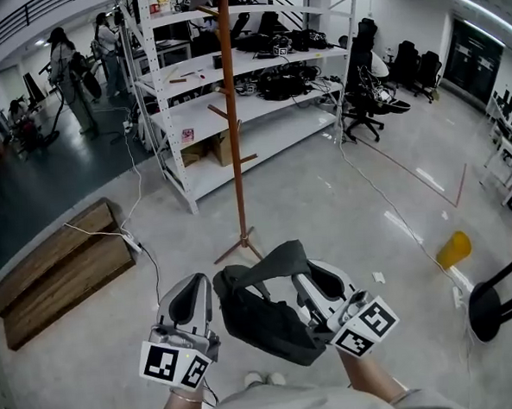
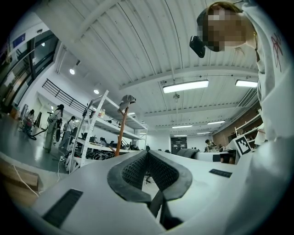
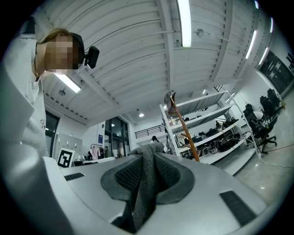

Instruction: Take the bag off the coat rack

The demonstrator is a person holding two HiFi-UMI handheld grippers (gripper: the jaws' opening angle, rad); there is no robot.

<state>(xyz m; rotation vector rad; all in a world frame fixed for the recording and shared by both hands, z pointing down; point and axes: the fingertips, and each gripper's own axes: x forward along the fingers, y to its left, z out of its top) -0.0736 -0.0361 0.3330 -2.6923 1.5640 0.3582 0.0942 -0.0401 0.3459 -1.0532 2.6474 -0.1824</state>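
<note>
bag [image 1: 265, 321] | clear of coat rack [image 1: 231, 114] | right gripper [image 1: 299, 280] pinching its strap | left gripper [image 1: 197, 282] alongside, jaws pressed together, empty | both pointing forward, roughly level

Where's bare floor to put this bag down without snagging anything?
The best patch is the open floor right of the coat rack, bordered by the shelving behind and the yellow object. The left is tighter, with a power strip with cables and a wooden platform. The stool crowds the far right.
</note>
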